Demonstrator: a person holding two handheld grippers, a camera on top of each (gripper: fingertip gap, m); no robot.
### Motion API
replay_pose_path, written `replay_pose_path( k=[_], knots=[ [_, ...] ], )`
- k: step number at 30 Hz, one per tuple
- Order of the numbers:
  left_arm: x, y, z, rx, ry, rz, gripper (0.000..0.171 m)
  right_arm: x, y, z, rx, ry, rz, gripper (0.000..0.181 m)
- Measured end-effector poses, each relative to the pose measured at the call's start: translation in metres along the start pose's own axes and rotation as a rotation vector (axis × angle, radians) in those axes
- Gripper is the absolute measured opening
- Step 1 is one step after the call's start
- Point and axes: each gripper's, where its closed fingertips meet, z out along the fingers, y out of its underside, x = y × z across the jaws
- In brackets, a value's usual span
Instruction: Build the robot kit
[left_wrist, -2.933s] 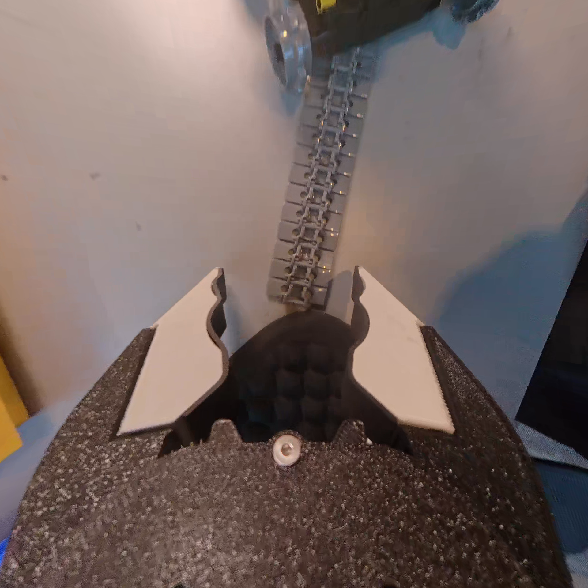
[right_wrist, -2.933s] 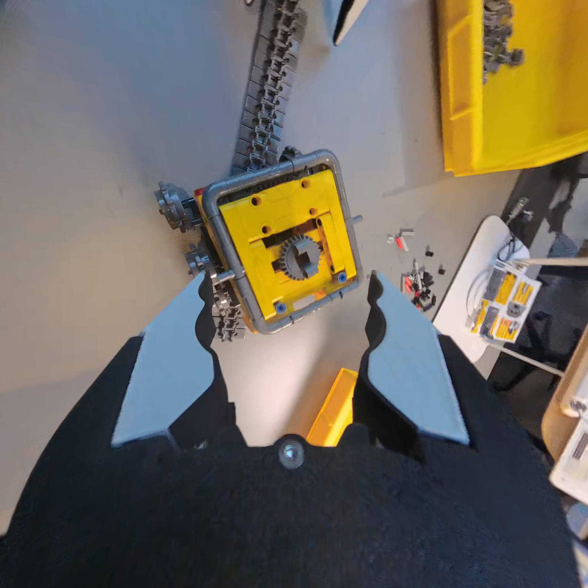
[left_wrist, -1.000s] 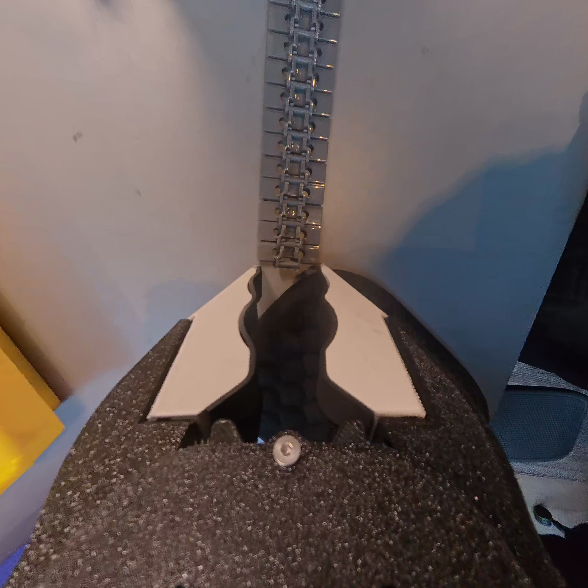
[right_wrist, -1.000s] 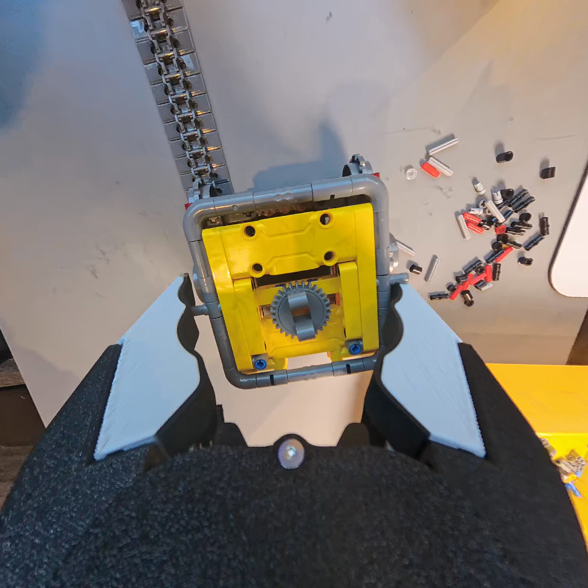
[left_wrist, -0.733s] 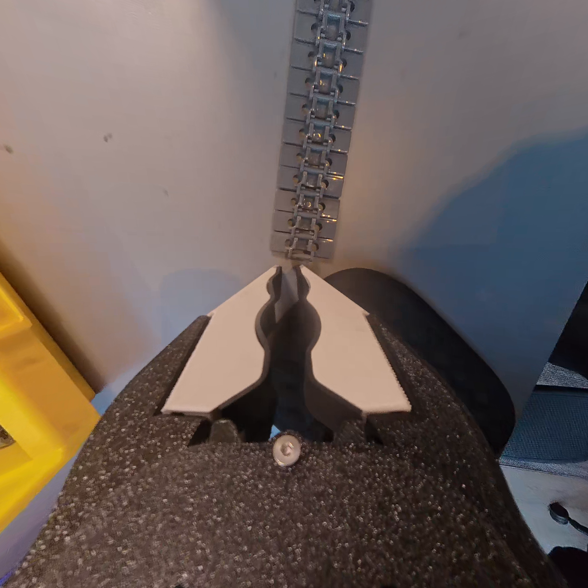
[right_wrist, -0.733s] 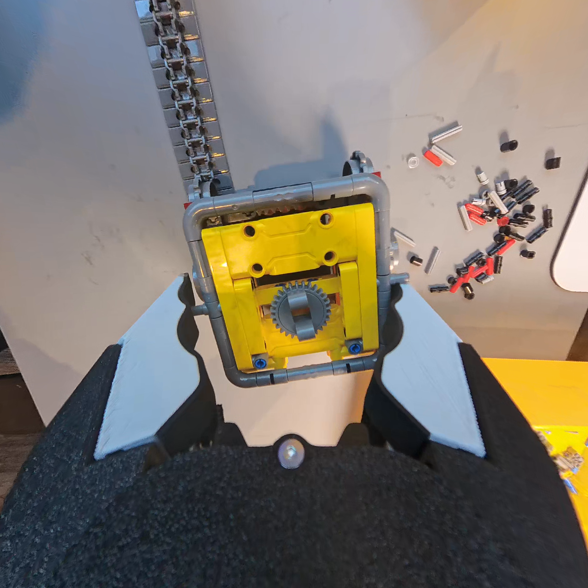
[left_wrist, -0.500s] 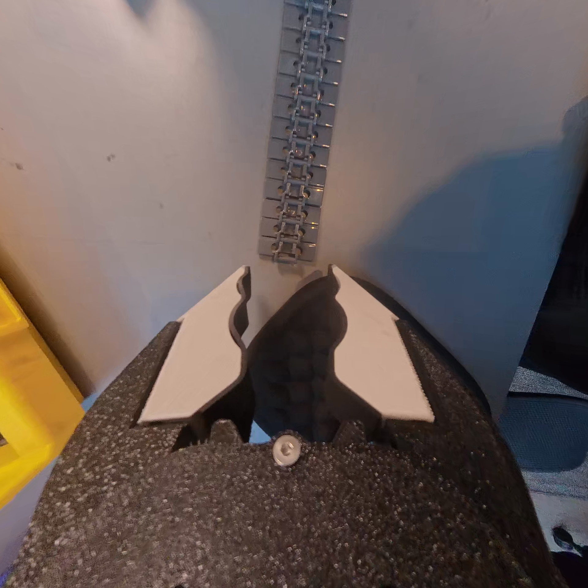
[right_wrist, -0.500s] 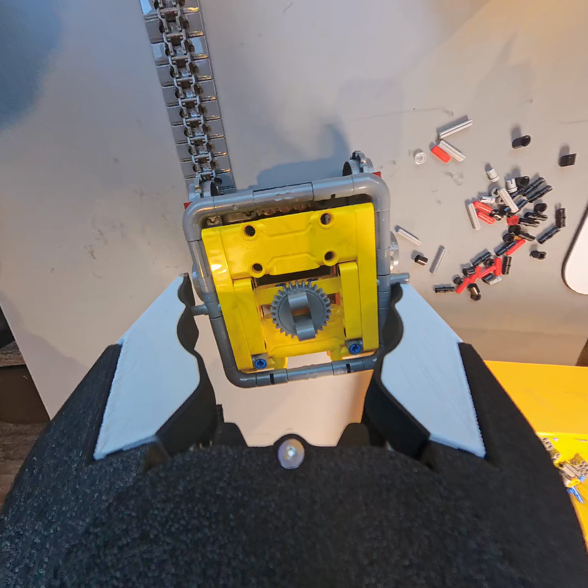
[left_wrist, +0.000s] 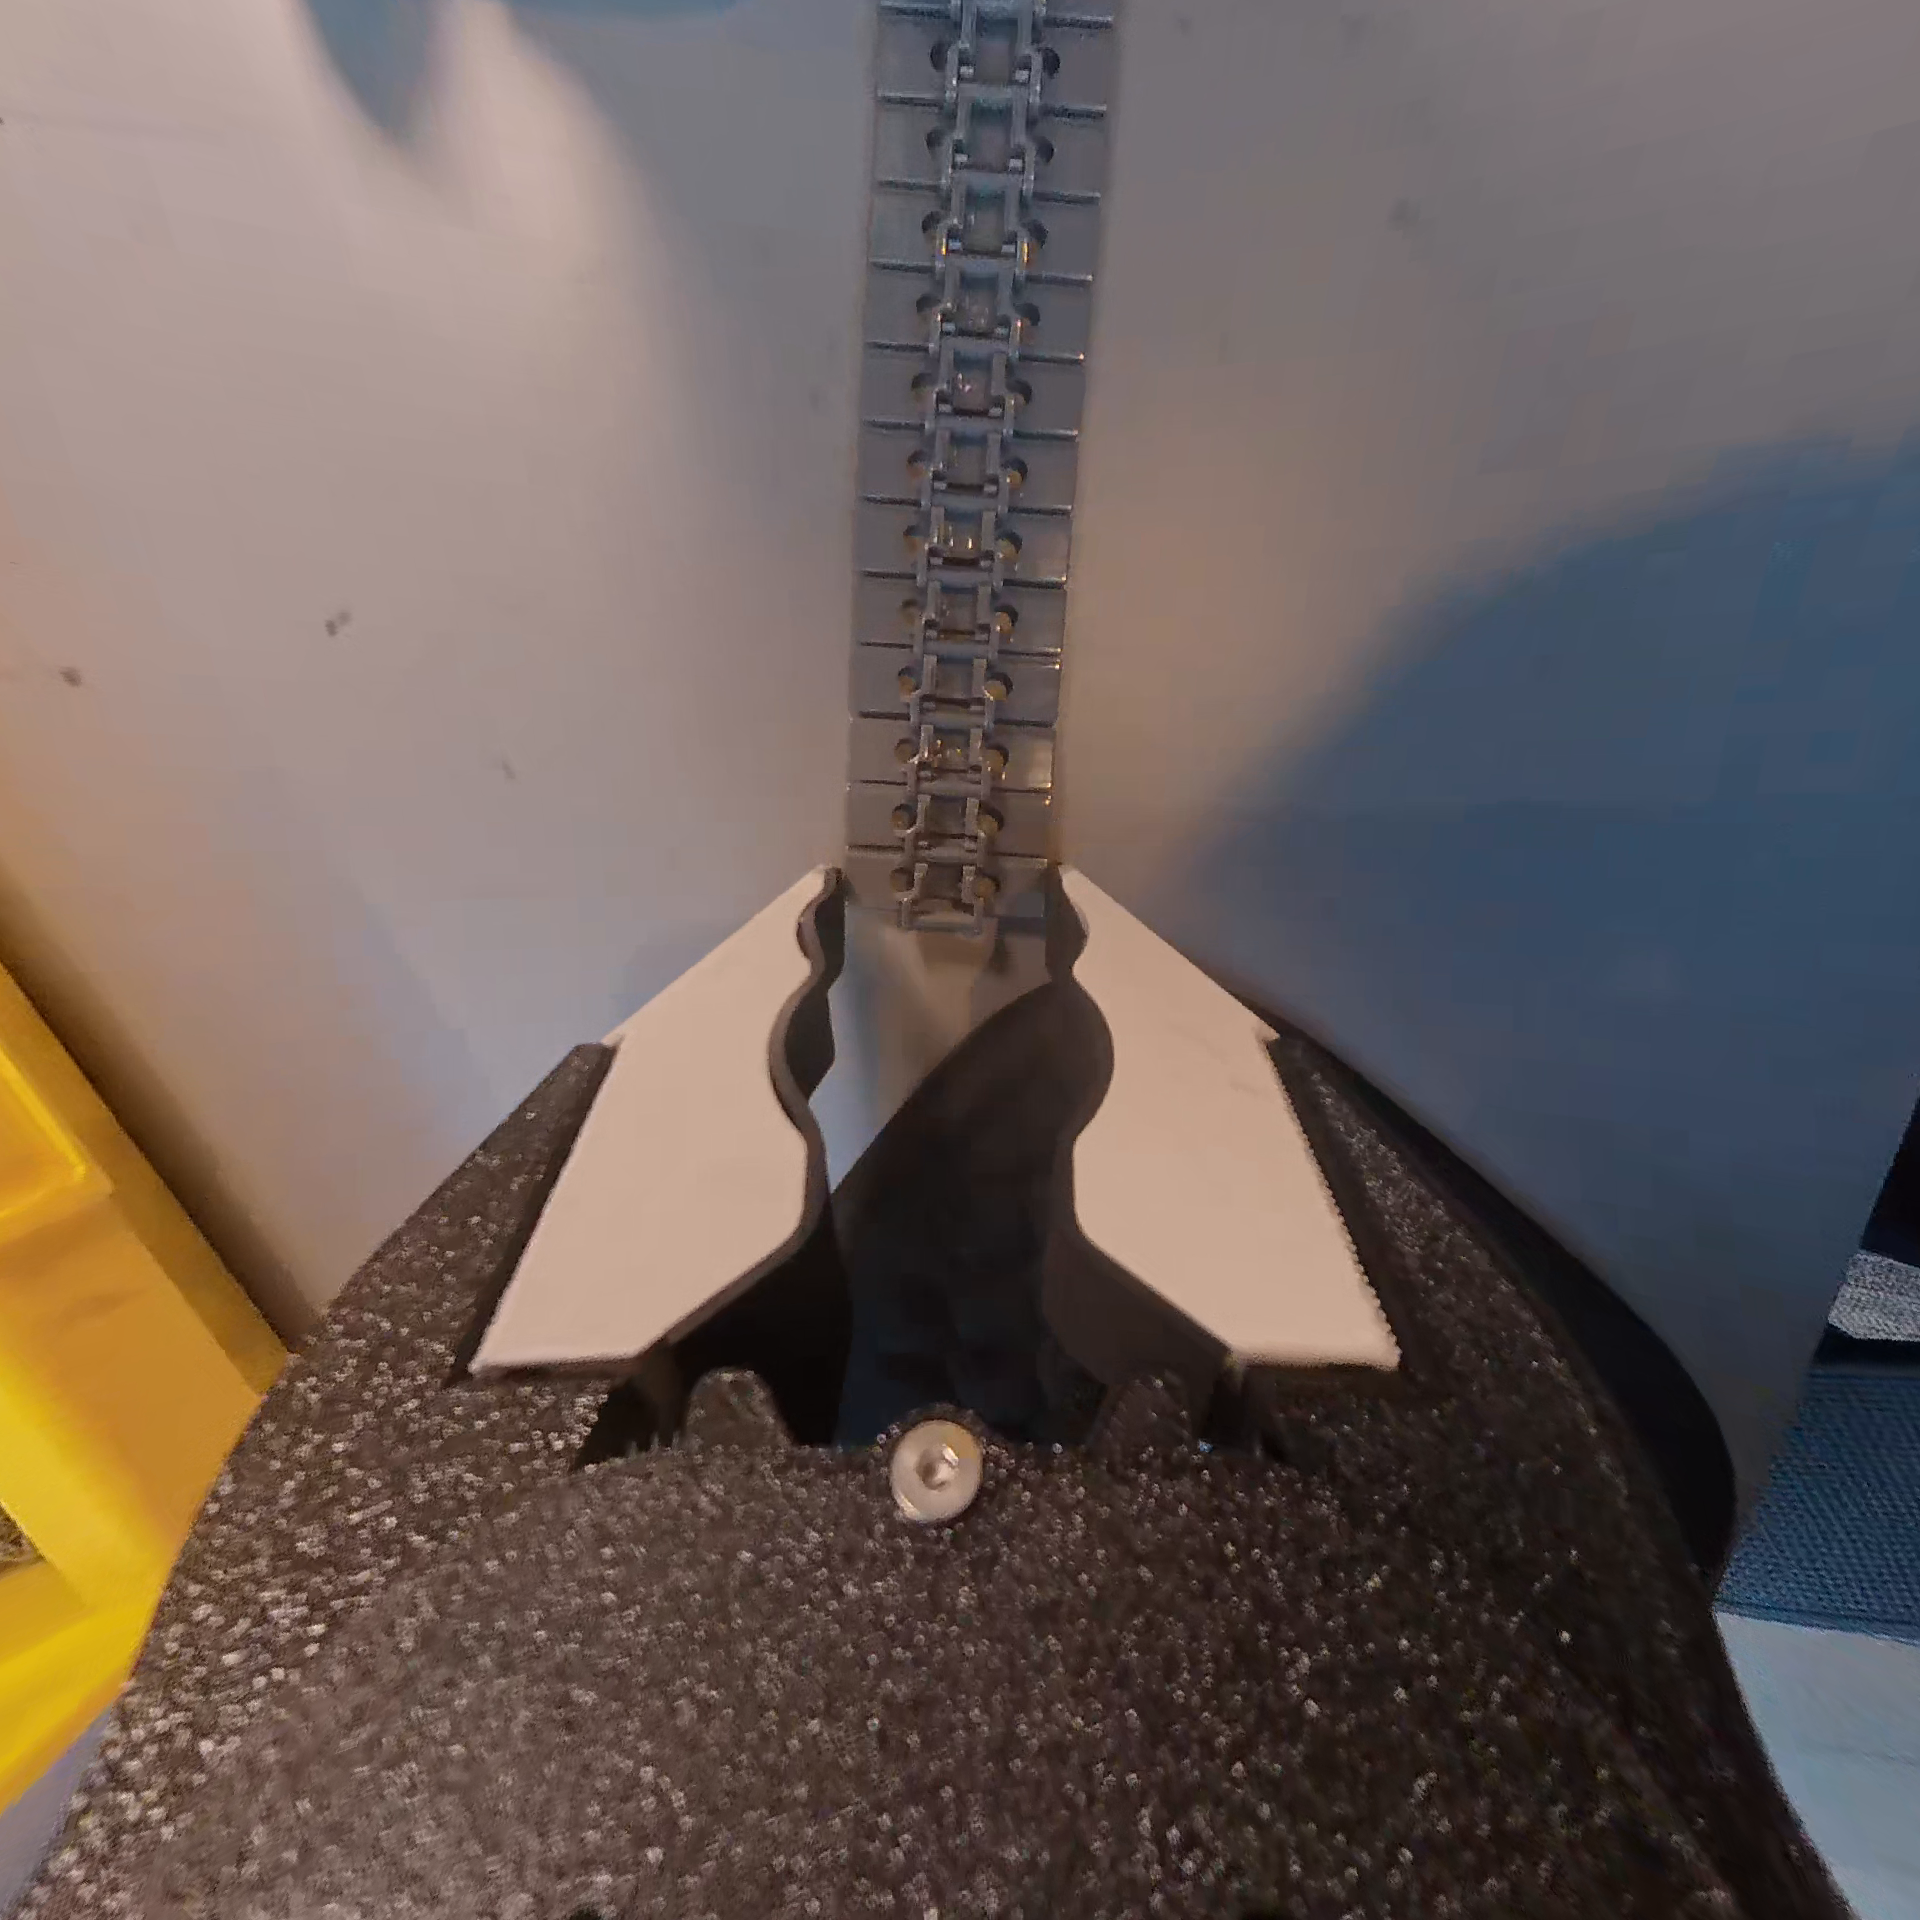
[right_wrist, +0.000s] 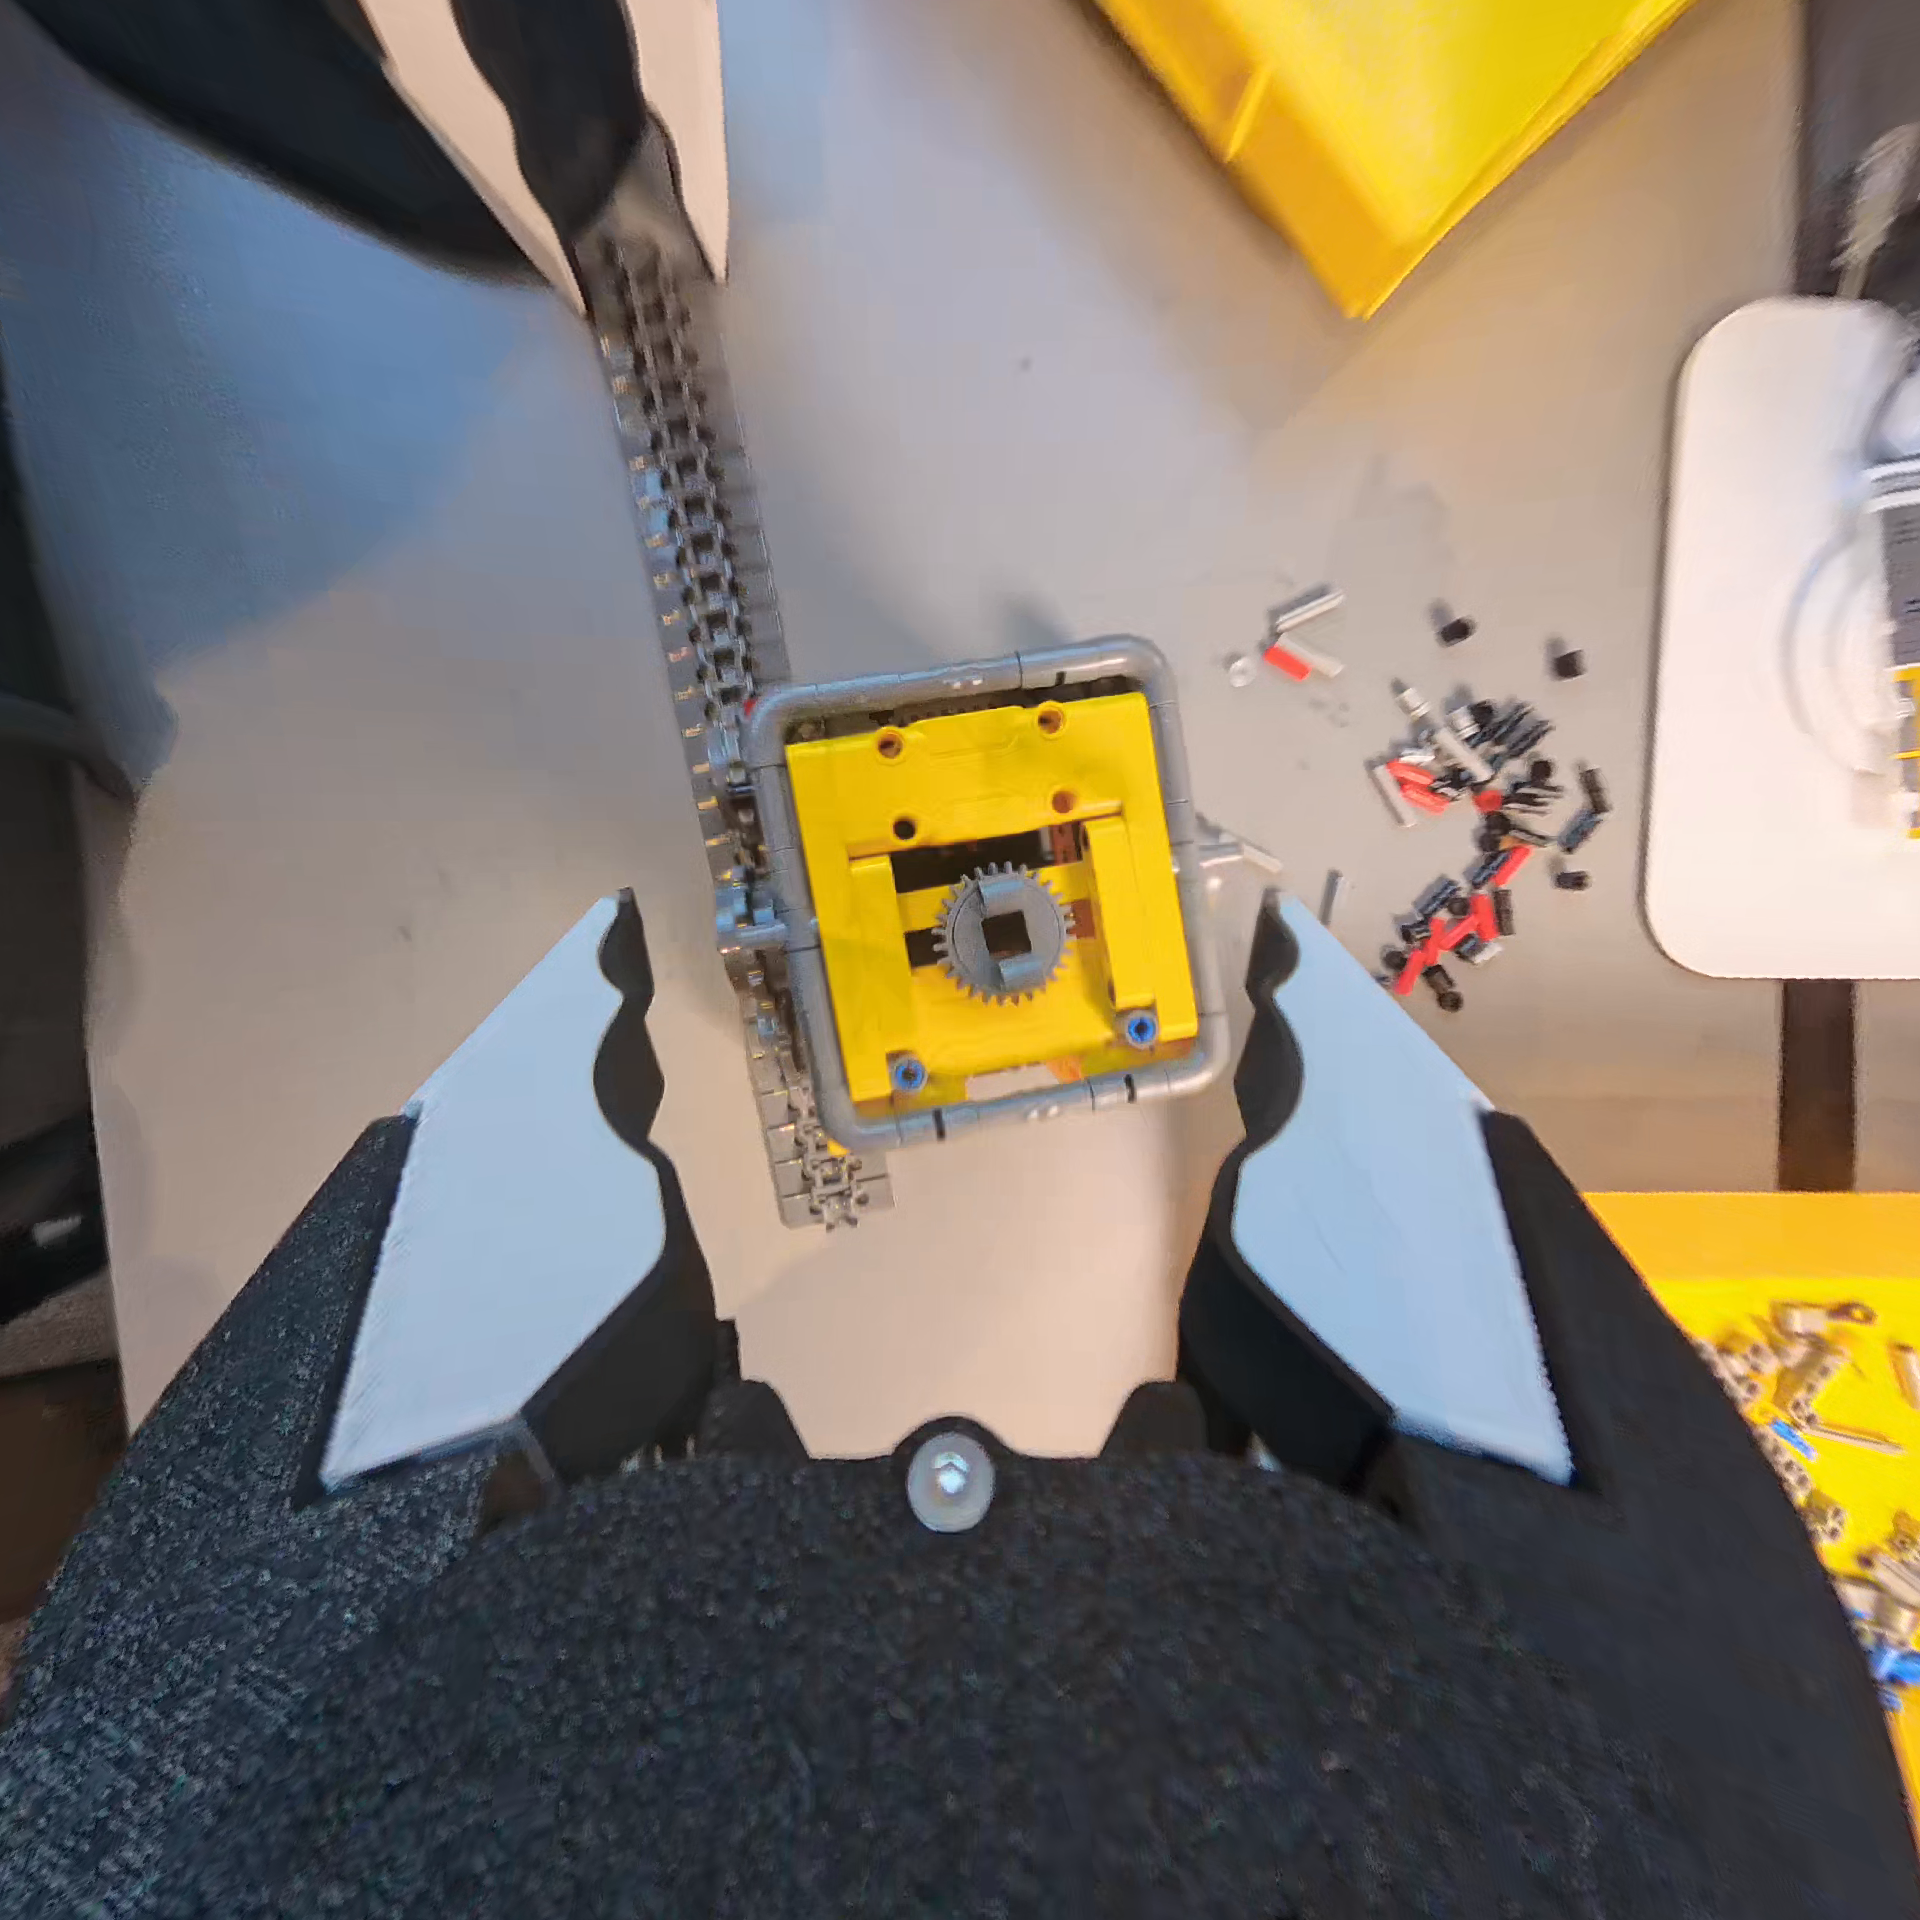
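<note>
The pale grey surface (right_wrist: 395, 790) carried a long grey link track (left_wrist: 971, 436) lying flat in a straight line. One end of the track ran alongside a yellow block in a grey frame (right_wrist: 987, 894), touching its edge. Just beside the block lay a scatter of small black, red and grey pins (right_wrist: 1475, 831). A yellow bin (right_wrist: 1382, 135) sat farther off, and what looked like a white board (right_wrist: 1766, 665), blurred, lay beyond the pins.
</note>
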Motion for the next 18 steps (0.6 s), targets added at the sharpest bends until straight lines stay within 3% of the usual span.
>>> replay_pose_path(
  k=[3, 5, 9, 12, 13, 14, 16, 18],
  knots=[
    [0.001, 0.000, -0.001, 0.014, -0.008, 0.005, 0.036, -0.004, 0.004, -0.024, 0.121, 0.053, 0.047, 0.112],
    [0.003, -0.002, -0.004, 0.035, -0.013, 0.013, 0.036, -0.010, 0.024, -0.031, 0.156, 0.074, 0.087, 0.112],
    [0.007, -0.019, -0.026, 0.138, -0.026, 0.005, 0.036, -0.037, 0.073, -0.026, 0.199, 0.037, 0.207, 0.109],
    [0.008, -0.045, -0.041, 0.202, -0.051, 0.043, 0.035, -0.053, 0.093, -0.011, 0.217, 0.076, 0.242, 0.101],
    [0.009, -0.057, -0.046, 0.229, -0.059, 0.067, 0.035, -0.060, 0.093, -0.006, 0.223, 0.093, 0.228, 0.101],
    [0.009, -0.072, -0.052, 0.270, -0.065, 0.092, 0.013, -0.069, 0.087, -0.001, 0.252, 0.097, 0.221, 0.098],
    [0.011, -0.099, -0.059, 0.315, -0.061, 0.124, 0.012, -0.086, 0.071, 0.006, 0.309, 0.100, 0.218, 0.094],
    [0.012, -0.114, -0.051, 0.271, -0.082, 0.200, 0.013, -0.101, 0.050, 0.010, 0.391, 0.104, 0.202, 0.087]
  ],
)
